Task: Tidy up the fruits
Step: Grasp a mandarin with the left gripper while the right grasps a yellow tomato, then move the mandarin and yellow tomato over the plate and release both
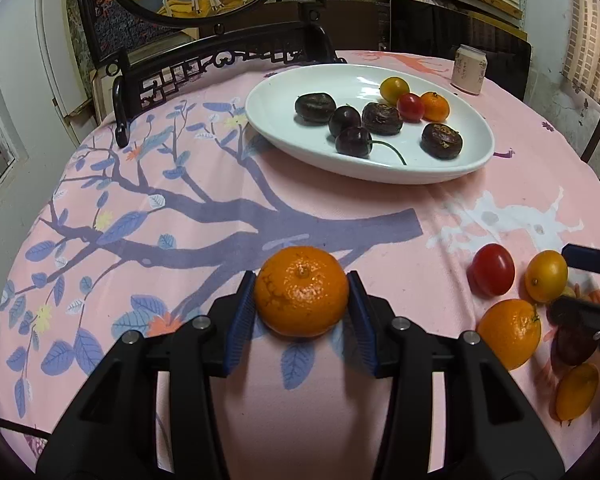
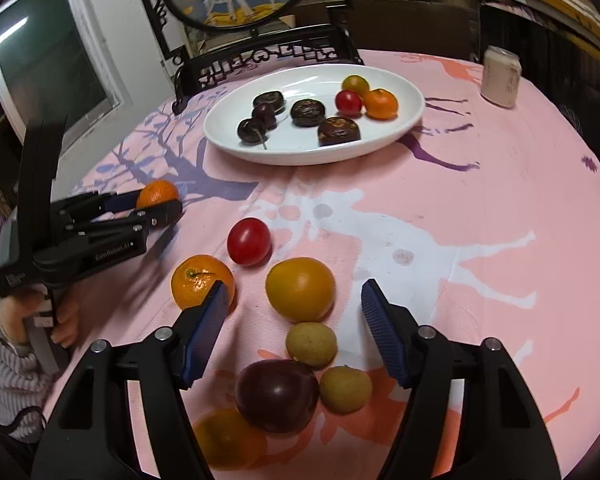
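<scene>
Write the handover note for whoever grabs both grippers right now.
Left gripper: fingers closed on a mandarin, low over the pink tablecloth, short of the white plate.
Right gripper: open, holding nothing, over the loose fruit.
Done: the plate holds eight pieces, including two cherries, three dark wrinkled fruits, a red tomato, a yellow tomato and a small mandarin.
Left: plate the held mandarin, then clear the cloth: second mandarin, red tomato, large yellow fruit, two small tan fruits, dark plum, yellow fruit nearest the camera.
</scene>
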